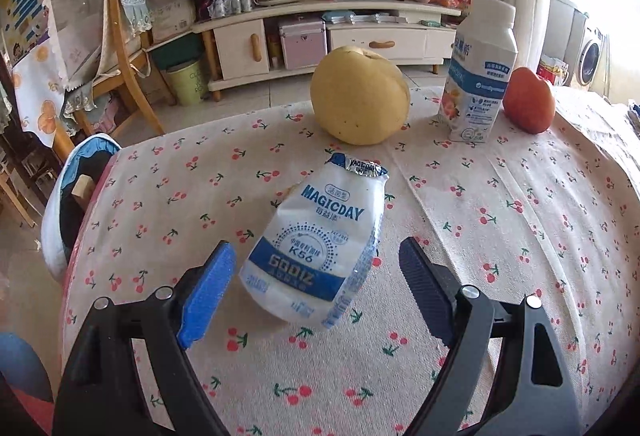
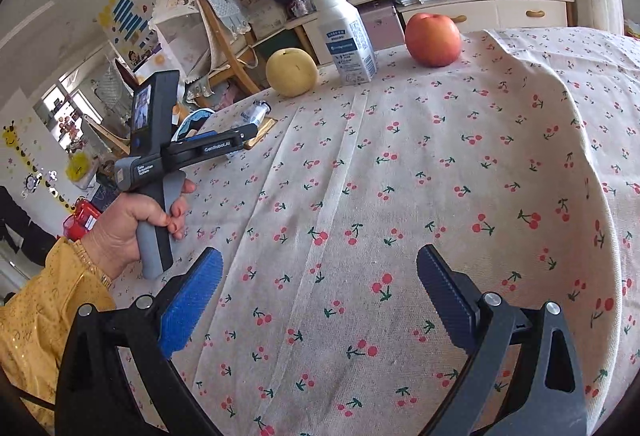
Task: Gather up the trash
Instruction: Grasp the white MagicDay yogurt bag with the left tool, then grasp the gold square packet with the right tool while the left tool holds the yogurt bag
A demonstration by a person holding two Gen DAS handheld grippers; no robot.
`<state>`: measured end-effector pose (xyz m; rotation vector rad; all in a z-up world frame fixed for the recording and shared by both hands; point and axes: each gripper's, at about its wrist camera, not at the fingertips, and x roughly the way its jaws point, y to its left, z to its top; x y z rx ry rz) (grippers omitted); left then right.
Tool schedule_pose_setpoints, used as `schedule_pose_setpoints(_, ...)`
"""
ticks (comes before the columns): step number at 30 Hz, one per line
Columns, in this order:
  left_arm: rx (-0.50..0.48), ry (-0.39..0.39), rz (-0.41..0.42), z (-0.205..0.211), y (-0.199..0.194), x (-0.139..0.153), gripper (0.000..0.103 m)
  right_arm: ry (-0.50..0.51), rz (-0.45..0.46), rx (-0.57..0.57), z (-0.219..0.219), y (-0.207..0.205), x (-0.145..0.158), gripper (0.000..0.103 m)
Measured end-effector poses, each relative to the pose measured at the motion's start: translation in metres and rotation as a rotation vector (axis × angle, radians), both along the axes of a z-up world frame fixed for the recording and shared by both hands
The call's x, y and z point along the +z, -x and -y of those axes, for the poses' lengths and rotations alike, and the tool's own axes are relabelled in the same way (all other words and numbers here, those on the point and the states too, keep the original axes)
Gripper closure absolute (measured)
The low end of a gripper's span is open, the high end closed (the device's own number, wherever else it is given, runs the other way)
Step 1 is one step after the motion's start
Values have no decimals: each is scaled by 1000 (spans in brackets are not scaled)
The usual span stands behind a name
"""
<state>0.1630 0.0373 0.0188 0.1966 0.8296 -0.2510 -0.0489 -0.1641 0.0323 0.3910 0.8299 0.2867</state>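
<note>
Low in the left wrist view, the left gripper [image 1: 316, 268] has its jaws wide apart on either side of a crumpled MAGICDAY bottle [image 1: 316, 244], which lies tilted on the cherry-print tablecloth [image 1: 500, 220] at centre frame; neither pad appears to touch it yet. Higher in the frame stand a yellow pear [image 1: 360, 96], a white carton [image 1: 478, 76] and a red apple [image 1: 528, 100]. The step looks like the approach to the first piece of trash; next the jaws need to close across the soft body without it slipping out.

At the bottom of the right wrist view, the right gripper [image 2: 320, 284] hangs open over bare cloth, holding nothing. At middle left, a hand [image 2: 132, 224] aims the other gripper at the bottle [image 2: 254, 114], just visible beyond its tips.
</note>
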Motion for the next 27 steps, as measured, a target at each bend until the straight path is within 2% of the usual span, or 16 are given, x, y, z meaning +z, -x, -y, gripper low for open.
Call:
schedule_pose_setpoints(2,0,5,-8,2,-7,-1,23,-6,0,3,-1,0,0,6)
schedule_pose_setpoints(3,-4,11,-10,2,-10,-1,28,-5,1,7,-1,0,0,6)
schedule_pose_setpoints(4,-3,12,-18,3,-12,-2,38,-3,1,11,-2,0,0,6)
schedule_pose_setpoints(5,1,13,-32,4,-15,-4,42,0,1,13,-2,0,0,6)
schedule_pose_setpoints(11,10,30,-50,8,-16,-4,43,6,-1,16,-2,-2,-1,6)
schedule_pose_setpoints(15,-50,54,-61,19,4,-4,43,17,3,8,-2,-1,1,6)
schedule_pose_setpoints(27,-248,111,-117,57,112,-7,44,66,43,-29,10,1,11,6)
